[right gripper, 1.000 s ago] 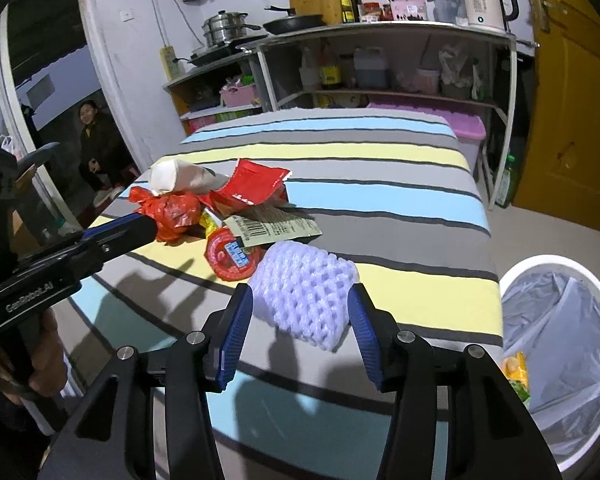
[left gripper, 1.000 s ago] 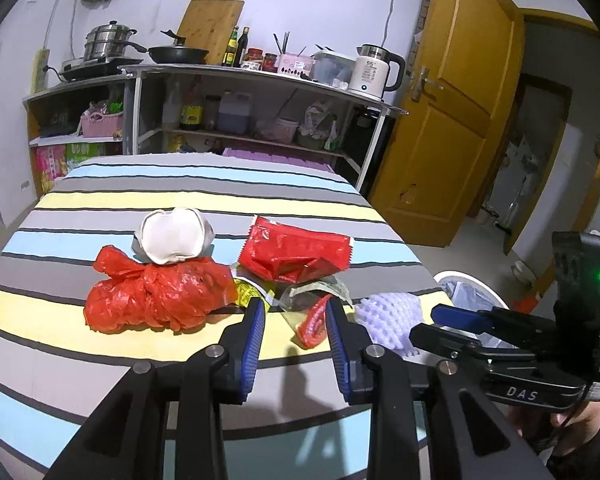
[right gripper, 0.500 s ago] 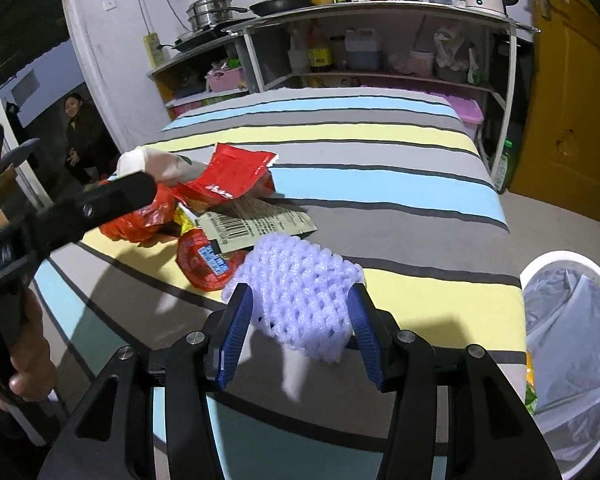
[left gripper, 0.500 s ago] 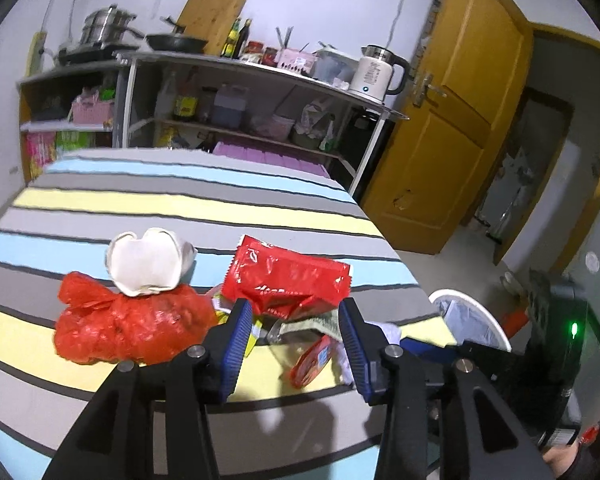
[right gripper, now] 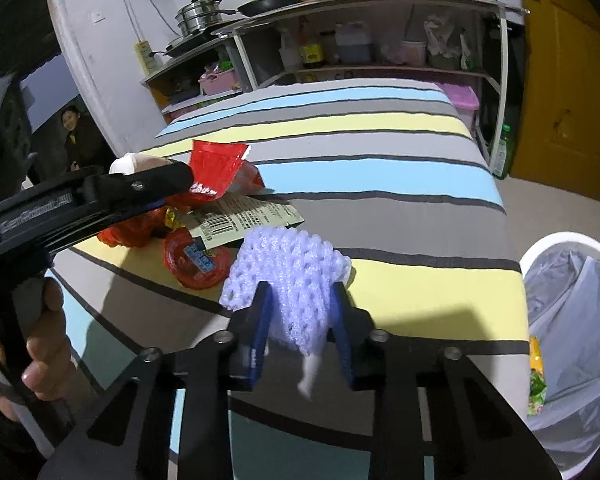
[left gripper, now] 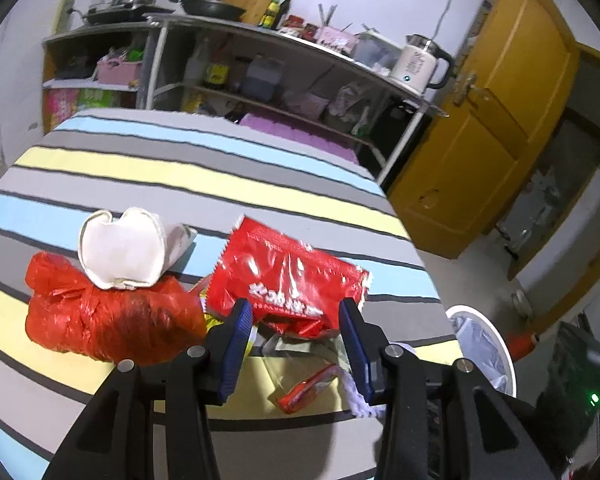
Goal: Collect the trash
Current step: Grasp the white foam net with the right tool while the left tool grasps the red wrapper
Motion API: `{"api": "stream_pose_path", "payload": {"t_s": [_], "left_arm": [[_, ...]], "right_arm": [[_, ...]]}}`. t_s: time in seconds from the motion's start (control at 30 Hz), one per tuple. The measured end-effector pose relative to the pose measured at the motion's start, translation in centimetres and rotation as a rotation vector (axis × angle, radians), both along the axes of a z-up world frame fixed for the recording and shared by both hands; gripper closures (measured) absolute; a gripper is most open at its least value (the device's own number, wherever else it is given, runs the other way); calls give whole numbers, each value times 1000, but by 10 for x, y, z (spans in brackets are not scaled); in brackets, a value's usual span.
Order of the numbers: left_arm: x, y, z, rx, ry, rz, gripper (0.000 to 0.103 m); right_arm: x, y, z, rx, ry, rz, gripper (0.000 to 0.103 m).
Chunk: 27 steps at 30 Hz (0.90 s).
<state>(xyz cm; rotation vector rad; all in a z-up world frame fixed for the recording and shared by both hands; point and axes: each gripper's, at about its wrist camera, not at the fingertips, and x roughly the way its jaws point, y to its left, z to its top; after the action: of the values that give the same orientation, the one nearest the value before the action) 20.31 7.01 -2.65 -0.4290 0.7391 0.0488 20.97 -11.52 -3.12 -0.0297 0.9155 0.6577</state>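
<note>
Foam net (right gripper: 288, 276) sits pinched between the right gripper (right gripper: 300, 320) pads at the table's near edge; lift clear, swing right to bin (right gripper: 572, 320); left gripper (left gripper: 296, 340) open, red wrapper (left gripper: 288, 276) just ahead.

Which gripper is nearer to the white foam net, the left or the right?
Right. The right gripper has its fingers on both sides of the foam net. The left gripper is open over the red snack bag, beside it.

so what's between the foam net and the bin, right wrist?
Only bare striped tablecloth between foam net and bin, right wrist view.
</note>
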Motion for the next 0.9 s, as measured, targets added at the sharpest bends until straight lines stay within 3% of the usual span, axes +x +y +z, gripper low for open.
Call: {"api": "stream_pose_path", "payload": {"t_s": [0.3, 0.5, 0.9], "left_arm": [[1, -6, -12, -11, 39, 34, 62], [7, -7, -13, 13, 42, 38, 89], [-5, -9, -3, 74, -12, -2, 98]], "right_arm": [[-5, -8, 1, 28, -3, -7, 80], [-3, -12, 1, 41, -2, -10, 82], [-5, -22, 4, 45, -22, -30, 91]]}}
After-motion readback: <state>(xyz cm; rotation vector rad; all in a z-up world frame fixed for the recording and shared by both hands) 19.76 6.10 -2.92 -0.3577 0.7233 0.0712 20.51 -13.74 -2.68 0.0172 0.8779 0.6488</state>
